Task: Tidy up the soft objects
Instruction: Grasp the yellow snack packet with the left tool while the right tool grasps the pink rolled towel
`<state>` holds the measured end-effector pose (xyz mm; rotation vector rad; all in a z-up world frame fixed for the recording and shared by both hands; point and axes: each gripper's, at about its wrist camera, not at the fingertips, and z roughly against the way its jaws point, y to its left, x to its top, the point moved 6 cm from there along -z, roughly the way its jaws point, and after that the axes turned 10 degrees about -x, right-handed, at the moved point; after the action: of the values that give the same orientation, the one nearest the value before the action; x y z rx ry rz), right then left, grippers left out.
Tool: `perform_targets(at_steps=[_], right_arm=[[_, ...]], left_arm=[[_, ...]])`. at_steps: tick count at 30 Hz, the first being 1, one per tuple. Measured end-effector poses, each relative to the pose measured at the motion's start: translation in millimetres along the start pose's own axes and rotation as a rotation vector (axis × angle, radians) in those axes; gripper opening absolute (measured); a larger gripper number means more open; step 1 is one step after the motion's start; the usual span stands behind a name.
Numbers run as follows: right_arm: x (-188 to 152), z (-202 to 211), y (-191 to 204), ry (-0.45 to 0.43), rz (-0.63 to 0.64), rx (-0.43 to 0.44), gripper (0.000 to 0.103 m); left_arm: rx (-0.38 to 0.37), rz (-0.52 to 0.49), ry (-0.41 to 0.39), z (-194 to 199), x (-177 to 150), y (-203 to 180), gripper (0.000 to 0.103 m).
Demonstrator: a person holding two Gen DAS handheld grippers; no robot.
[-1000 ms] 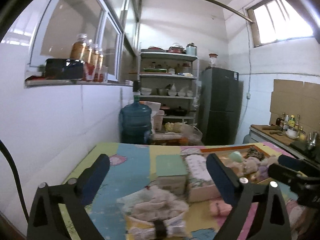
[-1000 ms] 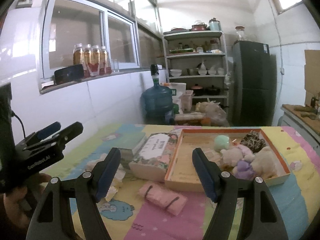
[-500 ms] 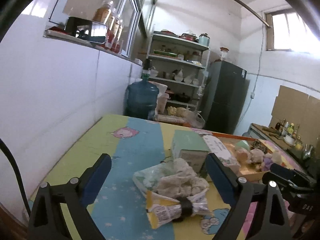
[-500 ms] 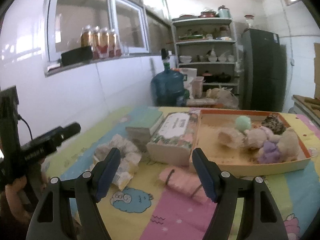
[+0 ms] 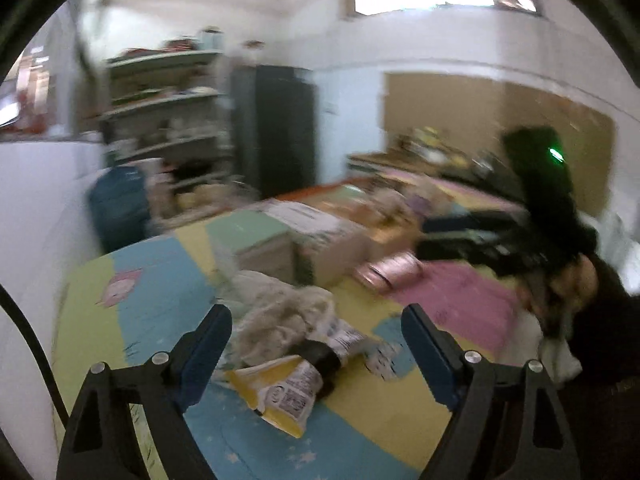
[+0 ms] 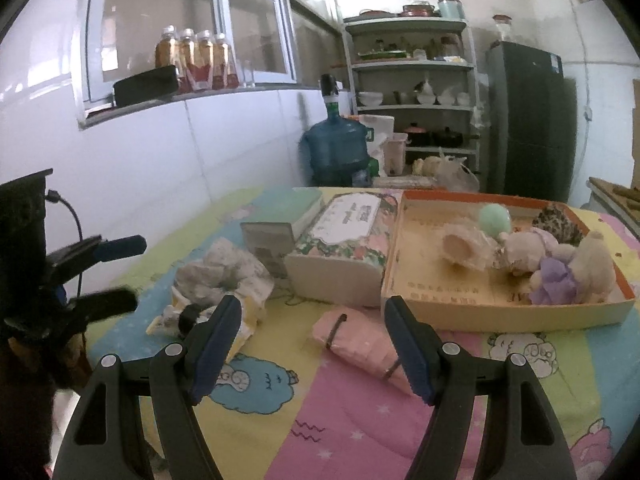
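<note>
My left gripper [image 5: 316, 332] is open, low over a crumpled plastic bag of cloth [image 5: 288, 320] with a black clip on it; the bag lies just ahead, between the fingers, untouched. The view is blurred. My right gripper [image 6: 312, 312] is open too, and the pink rolled towel [image 6: 360, 344] lies on the mat just ahead of its right finger. The same bag [image 6: 224, 280] sits to its left, the left gripper [image 6: 128, 274] beyond it. An orange-rimmed cardboard tray [image 6: 508, 312] on the right holds several plush toys [image 6: 560, 268]. The pink roll [image 5: 390, 274] also shows in the left view.
A floral tissue box [image 6: 344, 248] and a pale green box [image 6: 280, 216] stand between the bag and the tray. The colourful mat [image 6: 280, 400] covers the table. A blue water jug [image 6: 336, 152], shelves [image 6: 412, 80] and a dark fridge [image 6: 528, 120] stand behind.
The left view has swung right and rolled, sinking closer to the bag. The right gripper has dropped lower toward the pink roll. Both stay open.
</note>
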<state>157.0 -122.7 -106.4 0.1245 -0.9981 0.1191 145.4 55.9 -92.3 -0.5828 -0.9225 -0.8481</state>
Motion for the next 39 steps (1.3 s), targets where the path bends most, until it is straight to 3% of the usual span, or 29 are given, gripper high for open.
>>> perform_targets(at_steps=[6, 9, 11, 16, 21, 26, 33, 39], right_arm=[[-4.0, -6.8, -6.4, 0.022, -0.013, -0.014, 0.075], [-5.9, -10.3, -10.6, 0.041, -0.032, -0.018, 0.075], [-8.4, -11.7, -12.8, 0.055, -0.040, -0.020, 0.076], [-11.1, -10.4, -17.8, 0.055, -0.031, -0.035, 0.075], [-13.6, -15.7, -27.1, 0.070, -0.023, -0.059, 0.075], [-18.0, -19.8, -39.9, 0.090, 0.001, -0.064, 0.075], [-19.6, -30.4, -54.7, 0.144, 0.057, 0.036, 0.076], [-24.1, -50.5, -53.6, 0.251, 0.043, 0.122, 0.075]], left_arm=[[-0.205, -0.075, 0.095, -14.6, -11.5, -11.3, 0.083], [-0.253, -0.117, 0.148, -24.7, -16.4, -18.9, 0.079], [-0.260, -0.143, 0.198, -35.4, -20.7, -19.7, 0.070], [-0.237, -0.171, 0.248, -46.5, -20.8, -15.5, 0.067], [-0.158, -0.160, 0.351, -67.9, -30.9, -0.4, 0.067], [-0.141, -0.148, 0.341, -63.8, -31.6, 0.9, 0.061], [-0.120, 0.046, 0.242, -45.7, -30.8, -1.6, 0.050], [0.033, 0.161, 0.197, -39.0, -35.6, -14.9, 0.050]])
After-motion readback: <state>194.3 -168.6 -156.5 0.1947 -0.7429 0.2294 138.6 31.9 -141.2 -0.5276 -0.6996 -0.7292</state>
